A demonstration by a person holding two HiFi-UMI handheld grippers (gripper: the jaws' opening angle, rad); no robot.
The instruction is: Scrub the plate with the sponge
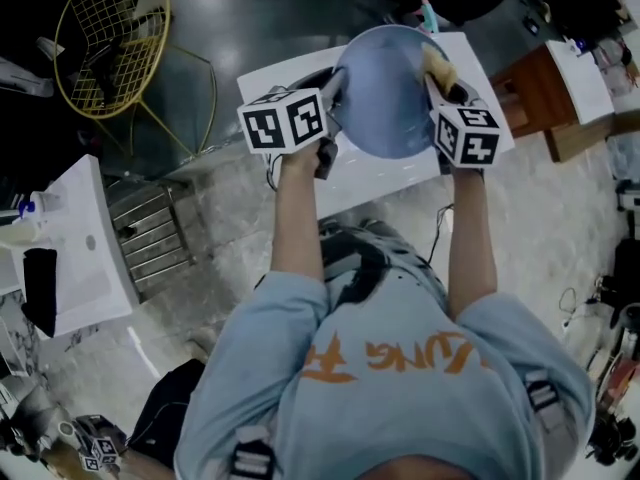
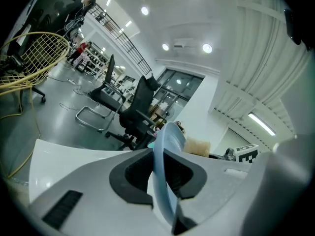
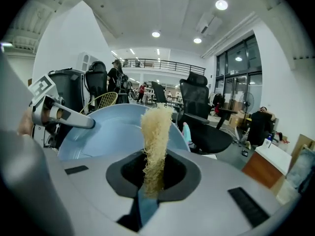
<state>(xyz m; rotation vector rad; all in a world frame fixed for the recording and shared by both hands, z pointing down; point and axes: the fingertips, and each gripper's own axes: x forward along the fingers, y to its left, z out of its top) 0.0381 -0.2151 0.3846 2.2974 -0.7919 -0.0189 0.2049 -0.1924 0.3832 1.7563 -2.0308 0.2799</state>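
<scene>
A pale blue plate point(image 1: 385, 88) is held up off the white table point(image 1: 370, 173), tilted on edge. My left gripper point(image 1: 332, 96) is shut on its left rim; in the left gripper view the plate's rim point(image 2: 165, 173) runs between the dark pads. My right gripper point(image 1: 440, 80) is shut on a tan fibrous sponge point(image 1: 437, 65) with a blue backing, at the plate's upper right rim. In the right gripper view the sponge point(image 3: 155, 141) stands up from the jaws in front of the plate's inner face point(image 3: 108, 129). From the left gripper view the sponge point(image 2: 197, 146) shows just past the plate.
A yellow wire chair point(image 1: 110, 38) stands to the left of the table and a wooden cabinet point(image 1: 545, 98) to its right. A white sink unit point(image 1: 75, 248) is at the far left. Black office chairs point(image 3: 202, 117) stand beyond the table.
</scene>
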